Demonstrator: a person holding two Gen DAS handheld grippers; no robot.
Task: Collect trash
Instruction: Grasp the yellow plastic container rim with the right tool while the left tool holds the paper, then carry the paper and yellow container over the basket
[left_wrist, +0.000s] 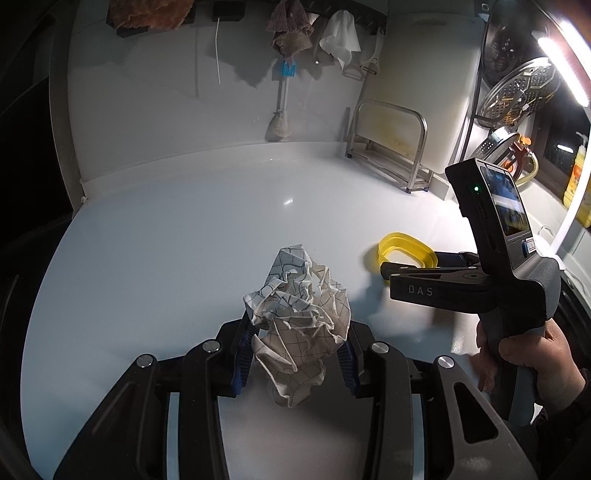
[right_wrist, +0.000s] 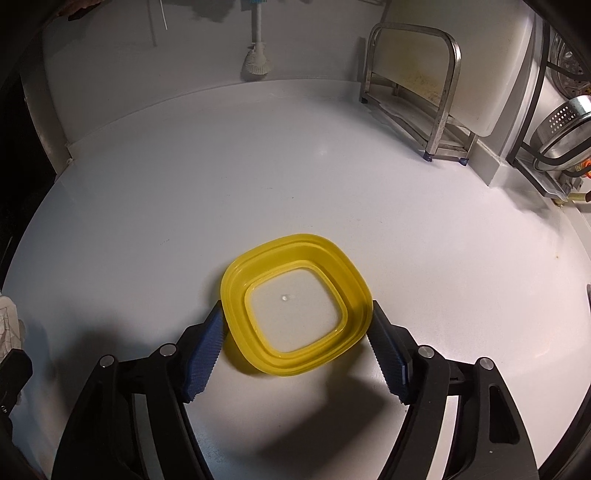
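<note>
On the white countertop (right_wrist: 332, 177), the shallow yellow plastic square container (right_wrist: 295, 306) sits near the front, between the right gripper's (right_wrist: 295, 350) two fingers. The crumpled ball of grid-printed paper (left_wrist: 301, 317) lies to its left, between the left gripper's (left_wrist: 295, 354) pads. The bent-tube steel rack (right_wrist: 417, 92) stands far right against the wall.

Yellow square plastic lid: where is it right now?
The yellow square plastic lid lies flat on the white countertop, between the right gripper fingers, right of the crumpled checked paper ball in the left gripper.
</note>
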